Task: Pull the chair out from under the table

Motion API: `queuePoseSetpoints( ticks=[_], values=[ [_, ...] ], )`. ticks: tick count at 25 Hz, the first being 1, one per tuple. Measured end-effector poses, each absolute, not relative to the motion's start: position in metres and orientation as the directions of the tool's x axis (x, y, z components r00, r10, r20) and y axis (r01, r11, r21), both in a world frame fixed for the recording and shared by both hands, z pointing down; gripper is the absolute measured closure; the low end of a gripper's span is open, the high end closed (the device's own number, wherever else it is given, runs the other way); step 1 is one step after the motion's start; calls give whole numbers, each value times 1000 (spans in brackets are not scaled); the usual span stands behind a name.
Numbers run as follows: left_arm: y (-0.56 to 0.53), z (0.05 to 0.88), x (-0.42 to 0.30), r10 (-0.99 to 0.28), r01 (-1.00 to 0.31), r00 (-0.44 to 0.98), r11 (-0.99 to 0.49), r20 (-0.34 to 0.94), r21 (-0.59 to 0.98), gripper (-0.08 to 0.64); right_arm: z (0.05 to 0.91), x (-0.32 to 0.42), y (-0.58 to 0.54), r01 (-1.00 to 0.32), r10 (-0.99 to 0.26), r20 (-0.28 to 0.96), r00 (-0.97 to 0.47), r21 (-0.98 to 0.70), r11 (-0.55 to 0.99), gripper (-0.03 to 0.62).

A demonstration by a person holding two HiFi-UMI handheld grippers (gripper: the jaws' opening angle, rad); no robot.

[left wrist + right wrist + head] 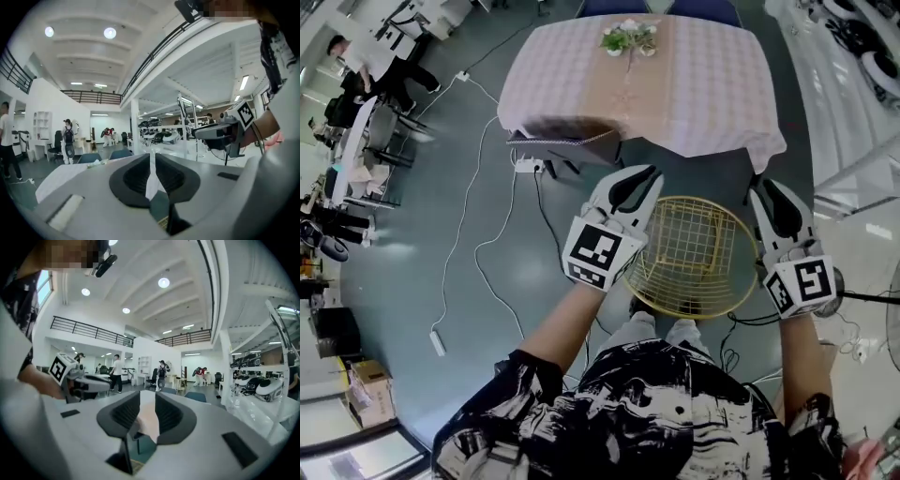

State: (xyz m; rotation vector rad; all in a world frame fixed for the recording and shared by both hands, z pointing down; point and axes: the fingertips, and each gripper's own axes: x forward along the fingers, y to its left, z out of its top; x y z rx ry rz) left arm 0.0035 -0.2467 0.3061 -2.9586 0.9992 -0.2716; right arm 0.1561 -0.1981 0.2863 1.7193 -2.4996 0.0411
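A yellow wire chair (pixel 694 253) stands on the grey floor, just clear of the near edge of the table (pixel 572 94) with its pink checked cloth. Both grippers are held high above it, pointing roughly level toward the table. My left gripper (pixel 649 178) hangs over the chair's left rim; in the left gripper view its jaws (pixel 151 161) are together but for a thin slit, with nothing in them. My right gripper (pixel 766 192) is over the chair's right rim; its jaws (pixel 147 404) stand a little apart and empty.
A small bunch of flowers (pixel 628 37) sits on the table. A dark chair (pixel 567 141) is tucked under its left side, and two blue chairs (pixel 703 9) stand at the far side. A power strip (pixel 528 166) and white cables (pixel 459 234) lie on the floor. People (pixel 356 56) stand far left.
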Motion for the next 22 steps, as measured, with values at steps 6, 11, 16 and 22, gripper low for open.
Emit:
queuePoseSetpoints(
  ticks=[6, 11, 16, 22],
  values=[
    [-264, 242, 32, -622, -622, 782, -783, 40, -2, 549, 229, 139, -223, -963, -963, 27, -270, 5, 270, 578],
    [-253, 235, 43, -633, -633, 774, -774, 22, 10, 555, 236, 150, -213, -977, -976, 46, -214, -1, 214, 589],
    [-245, 247, 41, -648, -649, 760, -761, 47, -6, 555, 242, 154, -207, -983, -982, 52, -183, 2, 183, 589],
    [-250, 241, 31, -654, -654, 756, -757, 40, -18, 555, 234, 144, -210, -983, -982, 49, -180, 28, 181, 591]
  ],
)
